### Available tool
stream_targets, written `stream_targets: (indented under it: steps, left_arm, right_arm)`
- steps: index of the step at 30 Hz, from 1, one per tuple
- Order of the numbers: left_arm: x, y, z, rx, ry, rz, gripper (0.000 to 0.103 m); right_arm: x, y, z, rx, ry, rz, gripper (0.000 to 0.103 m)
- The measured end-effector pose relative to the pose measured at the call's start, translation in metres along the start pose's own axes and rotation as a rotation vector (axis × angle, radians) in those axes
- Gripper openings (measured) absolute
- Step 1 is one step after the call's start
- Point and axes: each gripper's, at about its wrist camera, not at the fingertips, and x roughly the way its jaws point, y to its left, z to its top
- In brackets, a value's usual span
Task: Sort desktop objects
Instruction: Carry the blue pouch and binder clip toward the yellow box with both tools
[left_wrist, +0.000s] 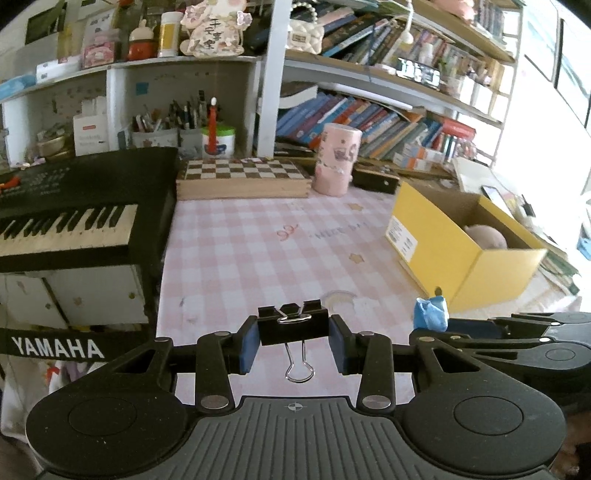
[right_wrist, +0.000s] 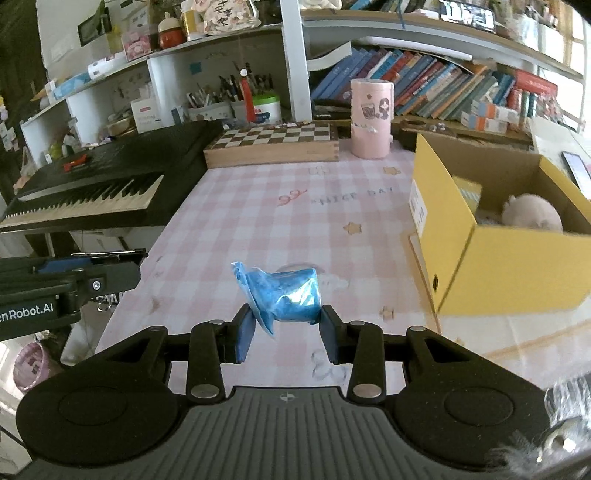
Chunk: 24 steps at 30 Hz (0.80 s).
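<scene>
A desk with a pink checked cloth (left_wrist: 258, 240) is seen, backed by cluttered shelves of books (left_wrist: 369, 118). A black keyboard (left_wrist: 74, 206) lies at 9 o'clock of the cloth; a chessboard box (left_wrist: 242, 177) sits at 12, with a pink canister (left_wrist: 338, 162) just beside it at its 3 o'clock. An open yellow box (left_wrist: 461, 254) stands at 3 o'clock on the cloth; a pink plush toy (right_wrist: 532, 216) is seen inside it. Pen holders (left_wrist: 166, 129) are kept on the lower shelf, at 12 o'clock of the keyboard.

The left gripper (left_wrist: 294, 341) is pinched on a black binder clip (left_wrist: 293, 325): both blue pads are pressed against the clip's sides, and its wire handles hang down toward the camera. The clip is held above the near edge of the cloth, clear of it.

The right gripper (right_wrist: 286, 325) is closed on a crumpled blue wrapper (right_wrist: 284, 291), which is gripped between the fingers and sticks out forward, over the near part of the cloth. In the left wrist view the wrapper (left_wrist: 430, 312) and right gripper are seen at 3 o'clock of the clip, near it but apart. In the right wrist view the left gripper (right_wrist: 107, 277) shows at 9 o'clock. The yellow box is at 2 o'clock of the wrapper, apart from it.
</scene>
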Motion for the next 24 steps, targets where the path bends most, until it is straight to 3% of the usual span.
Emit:
stream_targets:
  steps: [12,24]
  left_arm:
    - [-0.017,-0.009,-0.024,0.027,0.036,-0.085,0.038]
    - [-0.007,-0.054,-0.030,0.145,0.065,-0.231,0.038]
  right_arm:
    - [-0.036,0.005,-0.039,0.058,0.008,-0.064,0.035]
    - [-0.069,-0.025,-0.068,0.172,0.001,-0.192,0.035]
